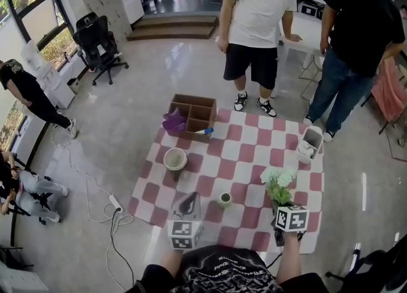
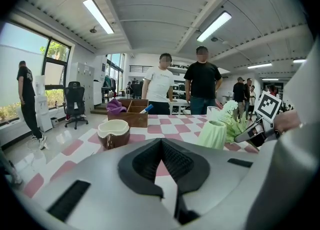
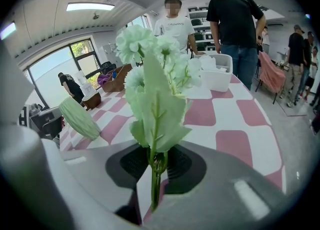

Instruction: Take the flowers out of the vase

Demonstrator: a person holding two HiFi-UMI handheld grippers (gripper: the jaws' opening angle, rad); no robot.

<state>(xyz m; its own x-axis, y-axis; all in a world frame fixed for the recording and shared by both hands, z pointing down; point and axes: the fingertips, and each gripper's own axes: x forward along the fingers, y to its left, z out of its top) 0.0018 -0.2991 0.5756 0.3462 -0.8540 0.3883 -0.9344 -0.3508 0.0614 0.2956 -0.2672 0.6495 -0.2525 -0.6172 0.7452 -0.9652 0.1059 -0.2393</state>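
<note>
Pink-and-white check cloth covers the desk [image 1: 249,158]. Near its front right corner the right gripper [image 1: 280,211] has its fingers clenched on the thin green stem of the flowers [image 1: 278,179]. Seen from the right gripper view, the stem runs straight up between the fingers [image 3: 177,166], and the pale white-green blooms and one broad leaf stand above them. The flowers are out of the vase and well apart from it. The small pale-green ribbed vase [image 1: 225,199] stands upright near the middle of the front edge, between the two grippers.

The left gripper [image 1: 189,198] sits at the front edge left of the vase. Its fingers [image 2: 145,161] are pressed together with nothing between them.

Towards the left edge stands a brown bowl [image 1: 175,159] with a white inside. At the far left corner a wooden compartment box [image 1: 194,112] holds a purple cloth [image 1: 173,122], and a blue-capped marker [image 1: 205,131] lies at its front. A white basket [image 1: 311,143] sits at the right edge.

A person in a white T-shirt [image 1: 257,25] and a person in a black shirt [image 1: 359,37] stand beyond the far edge.
</note>
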